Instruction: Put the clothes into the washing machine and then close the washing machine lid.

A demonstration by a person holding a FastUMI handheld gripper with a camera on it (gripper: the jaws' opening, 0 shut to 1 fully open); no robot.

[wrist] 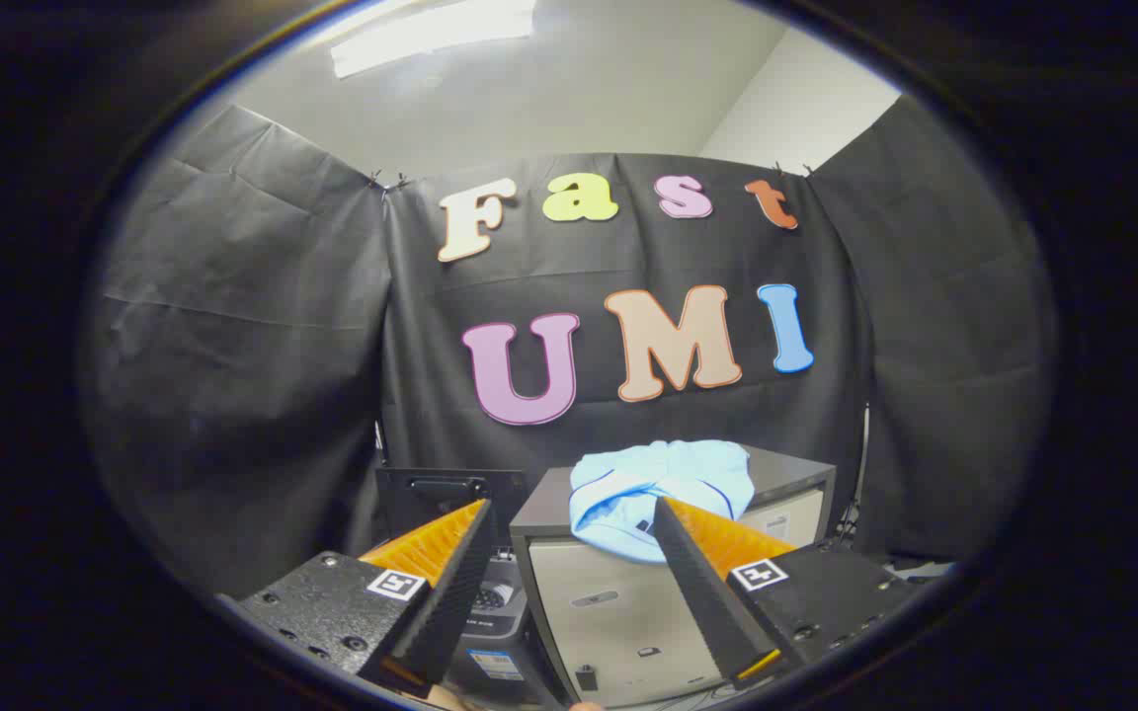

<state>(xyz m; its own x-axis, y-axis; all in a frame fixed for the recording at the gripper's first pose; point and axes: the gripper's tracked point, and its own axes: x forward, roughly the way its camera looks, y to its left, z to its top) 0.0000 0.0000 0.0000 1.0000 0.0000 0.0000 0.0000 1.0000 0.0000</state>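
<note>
A light blue garment [663, 492] lies crumpled on top of a dark-topped cabinet [618, 602], hanging a little over its front edge. My gripper [574, 518] is open, with nothing between its fingers. The garment sits just ahead of the right finger [702, 583], whose tip overlaps its lower edge in the view. To the left of the cabinet, lower down, stands the washing machine [490, 612] with its dark lid [446, 494] raised upright behind it. The left finger [450, 583] hides part of the machine's opening.
Black cloth walls close the booth behind and on both sides. The cabinet's pale front [628, 622] has a small handle and faces me. A cable [863, 464] hangs beside the cabinet's right side.
</note>
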